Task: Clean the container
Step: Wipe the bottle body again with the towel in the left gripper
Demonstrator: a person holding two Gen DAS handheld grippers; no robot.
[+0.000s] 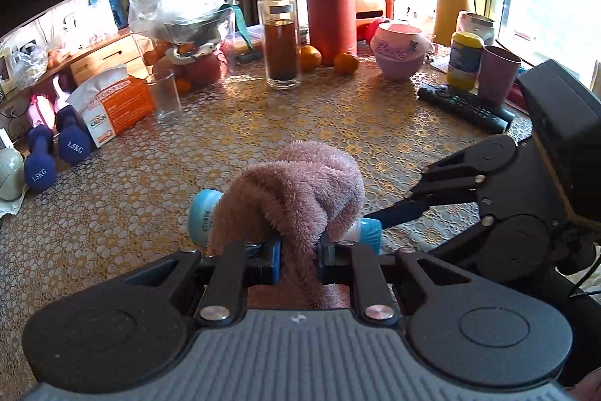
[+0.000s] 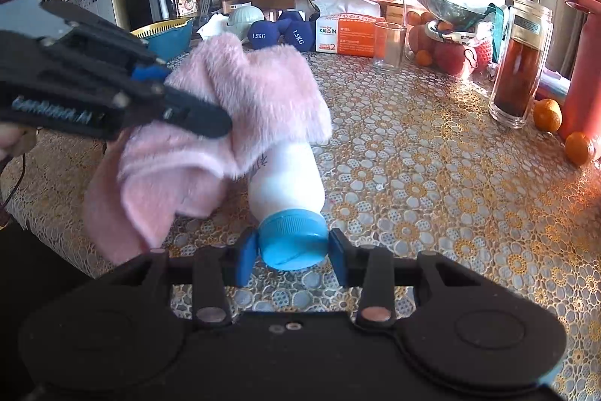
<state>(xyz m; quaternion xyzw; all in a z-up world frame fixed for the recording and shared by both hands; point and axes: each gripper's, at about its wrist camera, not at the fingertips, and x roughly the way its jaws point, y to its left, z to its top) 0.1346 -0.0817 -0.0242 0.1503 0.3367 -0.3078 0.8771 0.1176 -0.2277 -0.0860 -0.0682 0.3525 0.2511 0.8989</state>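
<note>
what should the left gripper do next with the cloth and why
Probably slide the pink cloth along the white bottle toward its blue cap. The left gripper pinches the cloth, which covers only the far half; the near part by the cap lies bare. The right gripper clamps the cap, steadying the bottle.

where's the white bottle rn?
White bottle lies on its side over the table's near edge, blue cap clamped by the right gripper, pink cloth draped over it.

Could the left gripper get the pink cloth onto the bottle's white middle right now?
Probably yes. The left gripper holds the pink cloth draped over the bottle, while the right gripper clamps only the blue cap, leaving the middle exposed.
</note>
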